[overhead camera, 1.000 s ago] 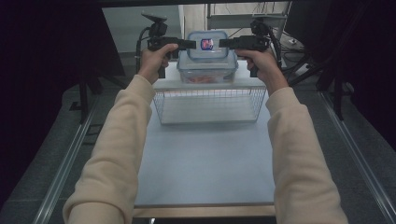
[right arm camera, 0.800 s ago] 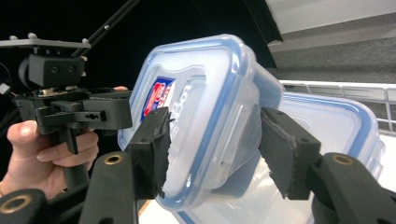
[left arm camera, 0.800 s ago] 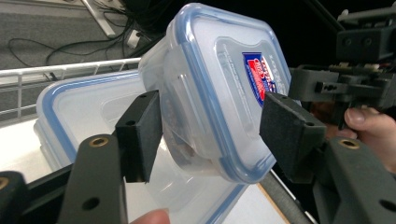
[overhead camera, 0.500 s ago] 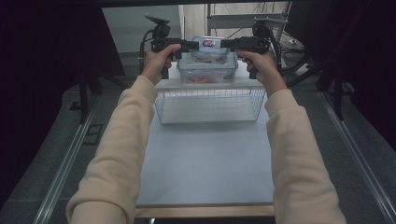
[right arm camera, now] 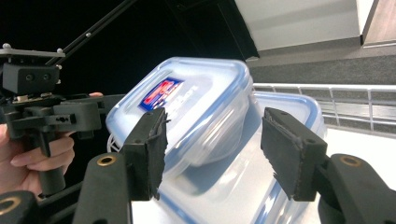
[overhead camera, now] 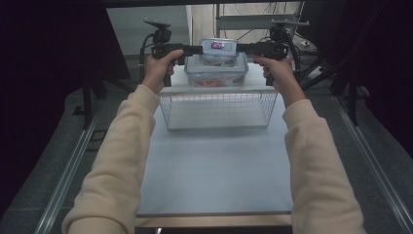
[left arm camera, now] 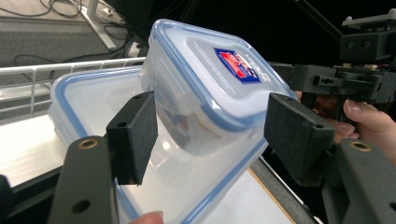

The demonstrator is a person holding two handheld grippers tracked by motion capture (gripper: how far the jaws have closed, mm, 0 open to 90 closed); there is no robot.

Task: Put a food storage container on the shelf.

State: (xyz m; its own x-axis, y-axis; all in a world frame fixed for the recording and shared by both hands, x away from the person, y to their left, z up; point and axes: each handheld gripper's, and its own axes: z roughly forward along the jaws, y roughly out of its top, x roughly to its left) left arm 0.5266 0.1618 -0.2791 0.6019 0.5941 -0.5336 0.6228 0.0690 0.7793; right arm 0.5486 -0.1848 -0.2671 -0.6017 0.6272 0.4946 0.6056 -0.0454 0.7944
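Note:
A small clear lidded box [overhead camera: 218,48] with a blue seal and a red-and-blue label rests tilted on a larger clear box [overhead camera: 216,73] at the table's far end. My left gripper [overhead camera: 197,49] comes at it from the left and my right gripper [overhead camera: 241,48] from the right. In the left gripper view the small box [left arm camera: 210,79] lies between the jaws of my left gripper [left arm camera: 215,135], which have just been opening; the right-hand pad stands off it. In the right gripper view my right gripper [right arm camera: 217,149] straddles the small box [right arm camera: 187,102], open after widening, above the larger box [right arm camera: 289,102].
A white wire basket [overhead camera: 219,109] stands just in front of the stacked boxes. The pale table top [overhead camera: 214,170] runs back toward the person. Dark stands and cables crowd the far corners, and metal rails run along both table sides.
Both grippers and the small box sit slightly lower than a second ago. The jaws of both grippers stand wider around the small box.

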